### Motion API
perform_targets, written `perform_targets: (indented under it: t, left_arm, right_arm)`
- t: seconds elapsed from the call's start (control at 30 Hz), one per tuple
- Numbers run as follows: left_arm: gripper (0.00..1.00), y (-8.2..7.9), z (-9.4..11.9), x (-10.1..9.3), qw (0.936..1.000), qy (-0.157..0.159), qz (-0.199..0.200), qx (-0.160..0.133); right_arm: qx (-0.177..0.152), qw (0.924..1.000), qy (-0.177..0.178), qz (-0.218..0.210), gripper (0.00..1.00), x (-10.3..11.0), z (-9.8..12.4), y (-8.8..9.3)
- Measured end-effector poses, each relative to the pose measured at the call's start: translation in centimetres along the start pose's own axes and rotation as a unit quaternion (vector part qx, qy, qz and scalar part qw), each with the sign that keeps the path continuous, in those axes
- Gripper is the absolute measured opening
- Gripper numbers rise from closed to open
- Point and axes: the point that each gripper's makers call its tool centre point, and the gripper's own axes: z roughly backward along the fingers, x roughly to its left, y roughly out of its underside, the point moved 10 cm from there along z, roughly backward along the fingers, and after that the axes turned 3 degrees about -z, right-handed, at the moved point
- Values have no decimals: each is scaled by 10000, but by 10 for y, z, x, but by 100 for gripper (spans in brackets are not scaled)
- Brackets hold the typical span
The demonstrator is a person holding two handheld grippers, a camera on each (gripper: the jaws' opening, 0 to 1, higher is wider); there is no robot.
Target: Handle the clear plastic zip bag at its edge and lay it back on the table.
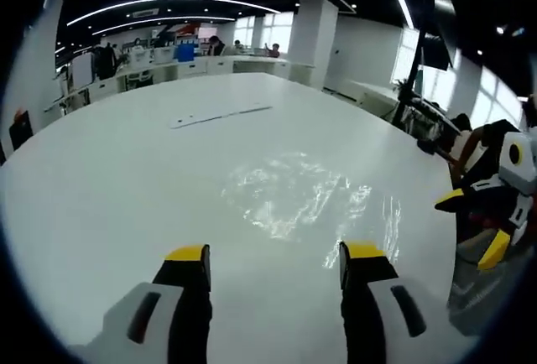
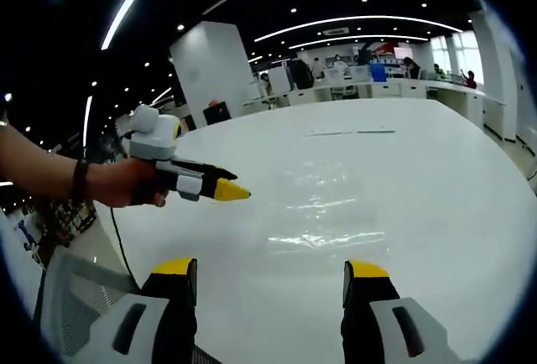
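The clear plastic bag lies flat on the white table, just ahead of the left gripper and a little to its right. Both jaws of this gripper are open and hold nothing. The right gripper is also open and empty, with the bag farther ahead of it. The left gripper seems nearer. The bag looks crumpled and shiny, its edges hard to see, so I cannot tell its long axis.

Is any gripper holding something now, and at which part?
Nothing is held. The left gripper and the right gripper both have their jaws apart with nothing between them. The bag lies flat on the table.
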Motion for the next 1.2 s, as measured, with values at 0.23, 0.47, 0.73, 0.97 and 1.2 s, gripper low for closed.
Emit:
perform_targets:
  t: [0.23, 0.47, 0.73, 0.97, 1.2]
  left_arm:
    - [59, -16, -24, 7, 10000, 42, -37, 68]
    - [64, -26, -53, 24, 9996, 69, -205, 188]
    - [63, -29, -79, 36, 9993, 89, -311, 205]
    - [61, -26, -93, 36, 9973, 217, -654, 235]
    - [59, -28, -94, 33, 9963, 172, -817, 196]
  right_arm:
    - [11, 10000, 19, -95, 70, -3, -1, 2]
    - [98, 9999, 13, -118, 70, -3, -1, 4]
    - [217, 9997, -16, -128, 70, -3, -5, 7]
    - [273, 9995, 31, -146, 70, -4, -4, 8]
    - [214, 9992, 166, -283, 69, -9, -2, 8]
